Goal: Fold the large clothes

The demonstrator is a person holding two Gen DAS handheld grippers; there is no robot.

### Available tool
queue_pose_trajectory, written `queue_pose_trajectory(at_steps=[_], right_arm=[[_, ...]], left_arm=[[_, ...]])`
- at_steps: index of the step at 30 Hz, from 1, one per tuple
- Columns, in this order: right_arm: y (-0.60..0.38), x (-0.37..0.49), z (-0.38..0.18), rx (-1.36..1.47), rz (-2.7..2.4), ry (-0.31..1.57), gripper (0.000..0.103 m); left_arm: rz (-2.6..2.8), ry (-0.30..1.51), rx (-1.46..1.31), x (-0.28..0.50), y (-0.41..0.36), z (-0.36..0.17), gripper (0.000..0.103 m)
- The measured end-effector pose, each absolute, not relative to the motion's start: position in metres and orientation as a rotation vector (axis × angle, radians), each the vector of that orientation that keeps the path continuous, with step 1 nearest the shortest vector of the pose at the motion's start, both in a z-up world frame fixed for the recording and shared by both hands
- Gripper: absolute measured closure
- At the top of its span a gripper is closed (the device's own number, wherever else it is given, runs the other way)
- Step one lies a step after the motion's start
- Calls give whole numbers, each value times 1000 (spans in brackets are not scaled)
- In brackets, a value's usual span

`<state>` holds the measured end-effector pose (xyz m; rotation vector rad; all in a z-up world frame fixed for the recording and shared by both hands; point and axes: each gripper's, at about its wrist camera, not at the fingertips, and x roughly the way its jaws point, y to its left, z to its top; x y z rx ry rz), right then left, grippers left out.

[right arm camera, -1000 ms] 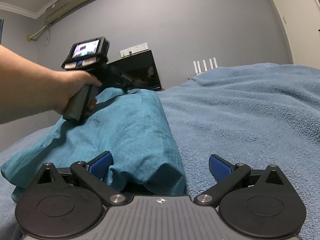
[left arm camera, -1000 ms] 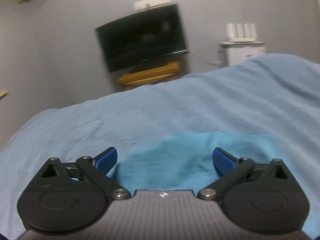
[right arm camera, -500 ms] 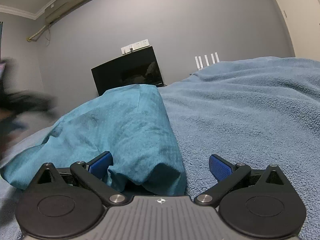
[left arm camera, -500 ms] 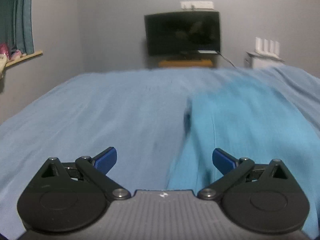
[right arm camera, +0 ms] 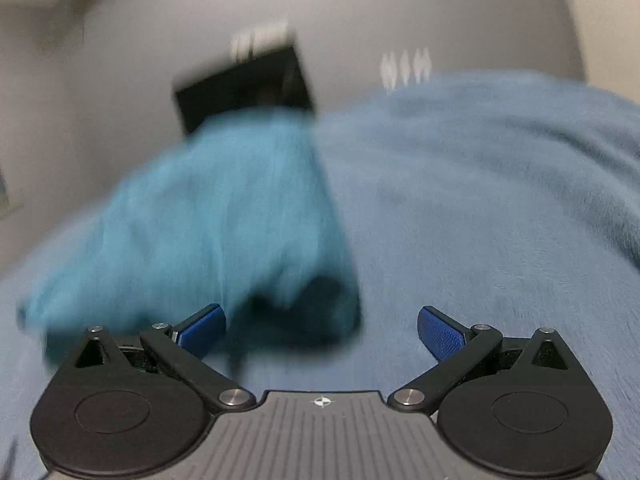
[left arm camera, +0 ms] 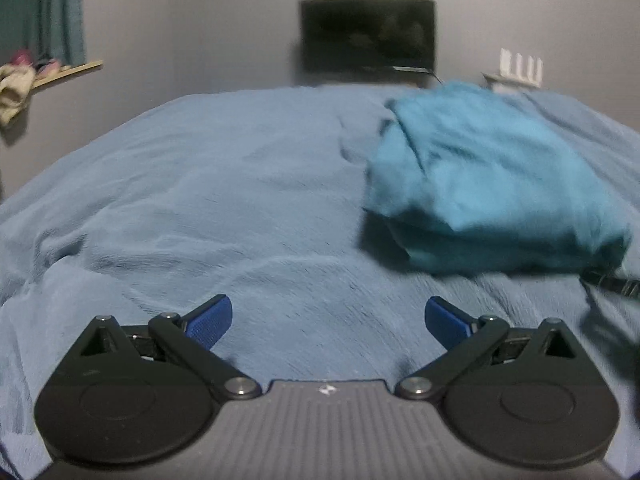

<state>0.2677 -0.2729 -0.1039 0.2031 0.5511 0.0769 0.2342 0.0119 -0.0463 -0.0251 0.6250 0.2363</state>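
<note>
Now | left hand-held gripper (left arm camera: 327, 314) released, shows curtain (left arm camera: 60, 12) | right hand-held gripper (right arm camera: 321, 326) released, garment (right arm camera: 208, 216) blurred

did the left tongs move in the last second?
Yes. The left tongs, open, backed off left of the teal garment: it sat between the fingers against the TV, now lies ahead to the right.

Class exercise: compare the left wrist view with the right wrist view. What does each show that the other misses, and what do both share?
Only the left wrist view shows the curtain, the shelf with items on it, and the open left gripper. Only the right wrist view shows the open right gripper, with the garment's near end just ahead of it. Both show the teal garment folded on the blue blanket, the TV and the grey wall.
</note>
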Motion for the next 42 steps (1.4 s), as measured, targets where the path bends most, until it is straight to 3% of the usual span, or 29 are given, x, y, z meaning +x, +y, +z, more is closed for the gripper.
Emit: queue_pose_trajectory(at_steps=[3,13,22,42], right_arm=[[-238,243,-89,-69,90,594,3],[-196,114,-6,-148,192,346,0],[-264,62,65,169,121,224,0],[-224,140,-30,62,85,578,0]], left_arm=[[224,619,-29,226,10,-43,0],[125,603,-36,192,-5,-21,0],[48,503,-15,149,-28,10,0],[-4,602,32,192,-30,-22,0]])
